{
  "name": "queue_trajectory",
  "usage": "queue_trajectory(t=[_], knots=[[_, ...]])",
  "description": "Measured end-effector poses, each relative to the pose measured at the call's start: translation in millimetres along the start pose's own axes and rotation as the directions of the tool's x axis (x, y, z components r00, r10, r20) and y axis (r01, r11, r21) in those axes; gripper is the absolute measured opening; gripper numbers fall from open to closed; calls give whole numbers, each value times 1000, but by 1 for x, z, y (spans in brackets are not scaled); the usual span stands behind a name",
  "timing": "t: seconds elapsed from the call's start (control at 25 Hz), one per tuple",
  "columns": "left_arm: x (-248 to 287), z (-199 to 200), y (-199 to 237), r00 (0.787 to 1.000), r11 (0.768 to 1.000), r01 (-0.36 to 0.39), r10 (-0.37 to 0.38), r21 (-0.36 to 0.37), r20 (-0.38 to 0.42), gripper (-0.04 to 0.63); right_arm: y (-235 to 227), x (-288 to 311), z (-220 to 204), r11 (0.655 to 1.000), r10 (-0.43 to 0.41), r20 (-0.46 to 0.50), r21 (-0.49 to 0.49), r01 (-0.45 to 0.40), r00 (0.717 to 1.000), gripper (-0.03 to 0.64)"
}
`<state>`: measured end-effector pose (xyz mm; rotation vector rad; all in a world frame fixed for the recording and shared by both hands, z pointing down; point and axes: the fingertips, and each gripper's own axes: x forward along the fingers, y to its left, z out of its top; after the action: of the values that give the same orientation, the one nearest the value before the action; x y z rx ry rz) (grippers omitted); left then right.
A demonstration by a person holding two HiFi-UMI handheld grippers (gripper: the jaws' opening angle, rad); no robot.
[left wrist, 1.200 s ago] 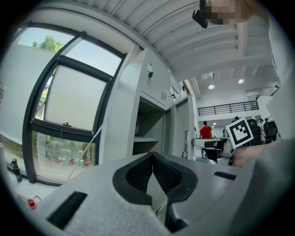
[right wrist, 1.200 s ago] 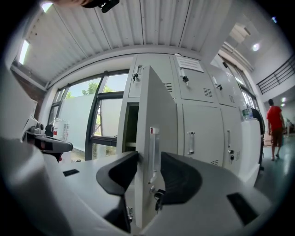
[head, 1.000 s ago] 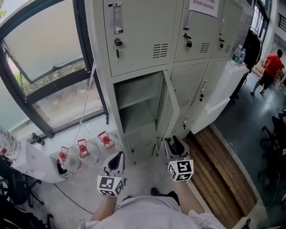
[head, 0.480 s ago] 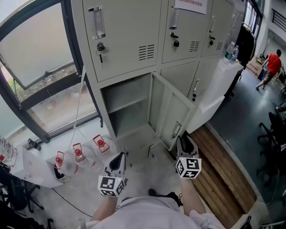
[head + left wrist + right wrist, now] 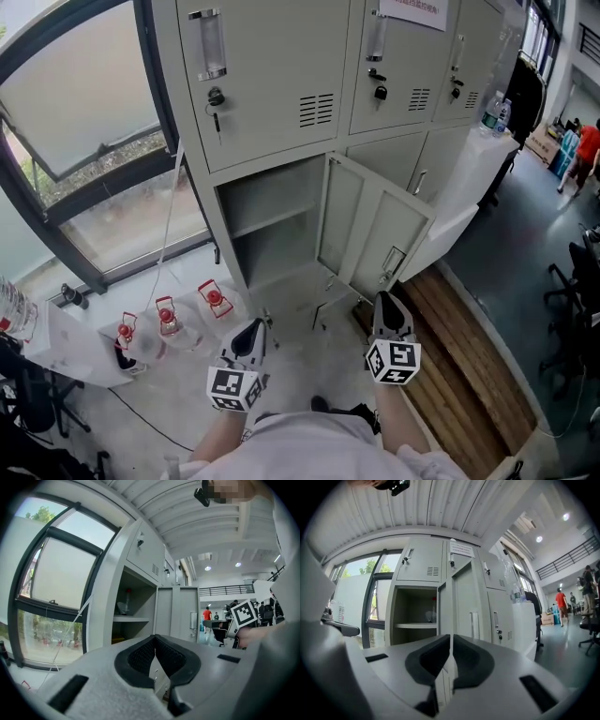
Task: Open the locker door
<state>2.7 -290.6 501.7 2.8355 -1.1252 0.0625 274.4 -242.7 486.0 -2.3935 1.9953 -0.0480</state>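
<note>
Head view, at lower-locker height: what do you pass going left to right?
Large dark-framed glass window → open grey locker compartment with a shelf → swung-open grey metal locker door → white counter with water bottles on top → person in a red top, at the far right.

Open office hall, metal lockers (image 5: 272, 84), office chairs (image 5: 583, 272)

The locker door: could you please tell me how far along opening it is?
Done: the lower locker door stands swung wide, its shelved compartment exposed. In hand: nothing; the right gripper has just closed its fingers on nothing, short of the door, and the left gripper is shut, empty. Left: apparently nothing.
</note>
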Motion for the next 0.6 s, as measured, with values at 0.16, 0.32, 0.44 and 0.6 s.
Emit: queue_trajectory(t=[0.16,0.32,0.44,0.6], knots=[[-6,-1,11,1000,1000,-23,23,-4,-2,9,35,5,-2,996,91,-12,13,-91,996,20],[-14,0,21,999,999,-49,49,-6,2,9,77,4,-2,978,209,-22,31,-208,978,18],[-21,0,29,998,998,-70,70,-7,1,9,110,2,-2,958,288,-23,25,-287,957,18],[-28,0,37,996,996,-93,93,-11,1,9,146,-2,-5,924,383,-23,7,-382,924,17]])
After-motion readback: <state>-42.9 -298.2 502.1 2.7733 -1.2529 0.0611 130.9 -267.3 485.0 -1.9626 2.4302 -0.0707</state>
